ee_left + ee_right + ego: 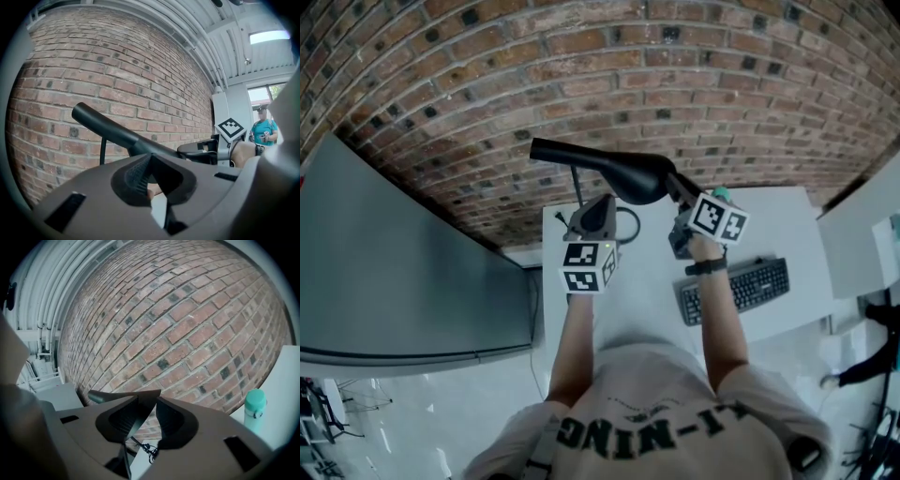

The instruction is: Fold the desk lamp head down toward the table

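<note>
The desk lamp head (pixel 623 173) is carried high above the white counter (pixel 647 309) on a thin upright pole (pixel 577 187), in front of the brick wall (pixel 609 75). It is stretched roughly level, with its narrow end to the left and its right end met by the right gripper (pixel 680 202). In the right gripper view the jaws are seen drawn close on that end of the head — only a slim gap shows below the tips, and the black shell runs away leftward from them — so a pinch on the lamp is judged to be made. The left gripper (pixel 592 217) is held lower, just beside the pole and near a loop of cable (pixel 630 225). Its jaws are pressed together at the tips, and nothing can be made out clamped between them. A keyboard (pixel 736 287) and a teal bottle (pixel 722 194) are set apart on the right. The folding step itself is judged to be in hand, with the head far from lowered. What is called for next is a steady downward pull at the pinched end, so that the head is swung toward the counter while the pole is kept from tipping or sliding — a job for which the left gripper is well placed.
</note>
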Tool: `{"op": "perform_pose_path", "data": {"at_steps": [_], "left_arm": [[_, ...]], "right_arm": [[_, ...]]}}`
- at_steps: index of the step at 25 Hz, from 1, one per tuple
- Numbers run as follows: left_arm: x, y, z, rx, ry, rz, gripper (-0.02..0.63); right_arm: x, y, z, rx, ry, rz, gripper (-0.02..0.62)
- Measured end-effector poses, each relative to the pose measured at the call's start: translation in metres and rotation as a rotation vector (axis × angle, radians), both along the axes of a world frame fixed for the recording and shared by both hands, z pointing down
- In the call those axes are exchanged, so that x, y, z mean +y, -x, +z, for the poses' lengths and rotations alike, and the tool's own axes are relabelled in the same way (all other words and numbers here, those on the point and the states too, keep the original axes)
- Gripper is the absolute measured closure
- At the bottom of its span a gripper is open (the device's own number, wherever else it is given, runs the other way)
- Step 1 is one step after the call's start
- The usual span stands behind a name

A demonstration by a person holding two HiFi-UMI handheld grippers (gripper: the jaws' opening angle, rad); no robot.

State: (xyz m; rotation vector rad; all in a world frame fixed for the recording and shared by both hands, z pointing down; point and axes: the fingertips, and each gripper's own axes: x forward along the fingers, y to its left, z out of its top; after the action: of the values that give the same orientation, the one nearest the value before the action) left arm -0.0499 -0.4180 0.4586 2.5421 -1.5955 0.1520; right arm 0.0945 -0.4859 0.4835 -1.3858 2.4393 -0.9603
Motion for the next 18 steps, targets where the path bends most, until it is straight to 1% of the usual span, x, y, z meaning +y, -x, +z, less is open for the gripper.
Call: {"op": "perform_pose_path", "data": {"at_steps": [11, 18], "left_arm": [[-0.001, 0.009, 0.005, -0.001, 0.013, -0.014, 0.606], [0.001, 0.015, 0.008, -0.011, 0.019, -0.02, 0.606]], "right_arm": [[0.001, 0.012, 0.028, -0.047, 0.066, -0.016, 0.483], [0.001, 0.016, 0.049, 0.013, 0.095, -0.002, 0.483]]}}
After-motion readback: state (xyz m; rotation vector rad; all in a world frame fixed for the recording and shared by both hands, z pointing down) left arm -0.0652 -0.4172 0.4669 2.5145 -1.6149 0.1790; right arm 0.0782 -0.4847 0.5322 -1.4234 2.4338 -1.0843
